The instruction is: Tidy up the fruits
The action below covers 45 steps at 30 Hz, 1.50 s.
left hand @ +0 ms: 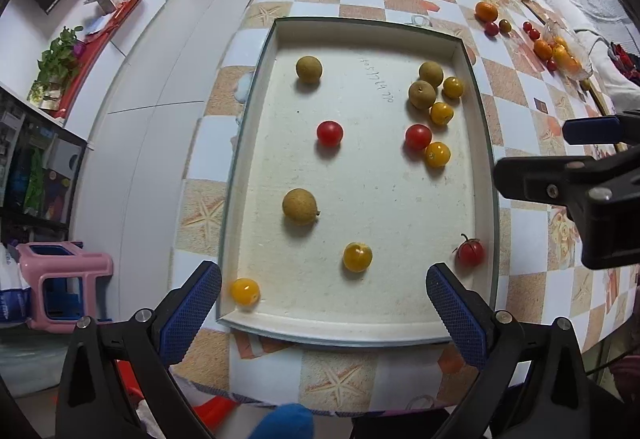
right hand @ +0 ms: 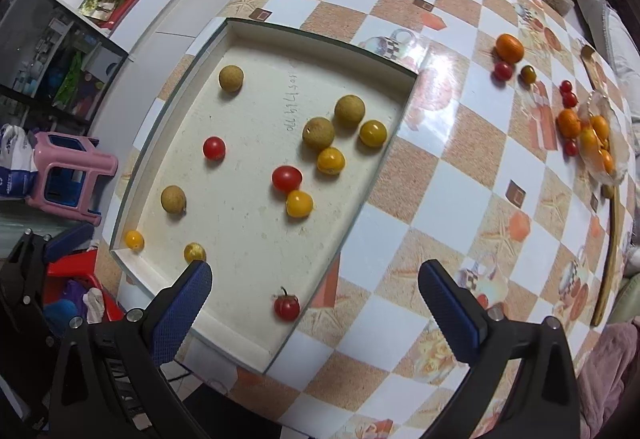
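Both my left gripper (left hand: pixel 323 289) and right gripper (right hand: pixel 315 289) hang empty, jaws spread wide, above the shallow white tray (left hand: pixel 256 87) where round fruits lie scattered. More fruit (right hand: pixel 509 48) waits on the glossy checked tablecloth (right hand: pixel 440 175) at two o'clock; I'd carry my right gripper there. These smooth, thin-skinned balls roll, so I'd descend straight and squeeze gently.

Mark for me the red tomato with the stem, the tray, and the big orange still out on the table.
Stemmed red tomato (right hand: pixel 286 308): right wrist view, middle of its skin.
Tray (left hand: pixel 362 329): left wrist view, bare near wall.
Big orange (right hand: pixel 509 47): right wrist view, centre of its peel.
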{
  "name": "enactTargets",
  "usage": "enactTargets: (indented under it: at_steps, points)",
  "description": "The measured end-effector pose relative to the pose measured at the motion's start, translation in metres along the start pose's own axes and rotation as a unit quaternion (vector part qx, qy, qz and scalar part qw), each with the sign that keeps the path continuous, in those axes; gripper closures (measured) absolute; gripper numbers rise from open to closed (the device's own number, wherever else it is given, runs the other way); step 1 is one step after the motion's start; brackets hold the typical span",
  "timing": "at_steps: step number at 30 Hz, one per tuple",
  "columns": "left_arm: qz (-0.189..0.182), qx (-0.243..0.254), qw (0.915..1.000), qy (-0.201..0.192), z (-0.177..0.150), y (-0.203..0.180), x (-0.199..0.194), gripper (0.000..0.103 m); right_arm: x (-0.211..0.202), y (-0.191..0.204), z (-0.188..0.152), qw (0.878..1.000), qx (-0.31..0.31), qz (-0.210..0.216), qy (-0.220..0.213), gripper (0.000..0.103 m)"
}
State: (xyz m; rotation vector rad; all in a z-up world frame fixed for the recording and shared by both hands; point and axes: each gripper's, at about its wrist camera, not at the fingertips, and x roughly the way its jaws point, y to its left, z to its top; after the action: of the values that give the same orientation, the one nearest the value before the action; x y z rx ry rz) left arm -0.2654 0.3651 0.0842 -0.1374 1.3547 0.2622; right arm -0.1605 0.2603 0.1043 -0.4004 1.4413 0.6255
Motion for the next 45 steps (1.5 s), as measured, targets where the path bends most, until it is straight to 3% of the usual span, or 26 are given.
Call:
enactTargets:
  at_steps: [15, 45]
  points:
    - [0.006, 0.033, 0.9994, 0.008, 0.006, -0.007, -0.027, 0.0, -0.03, 0.001, -0.019, 1.0, -0.01, -0.011, 0.008, 0.0]
    - [0.009, 0.054, 0.9983, 0.019, 0.019, -0.019, -0.035, 0.0, -0.04, 0.002, -0.003, 0.999, -0.034, -0.008, 0.008, 0.0]
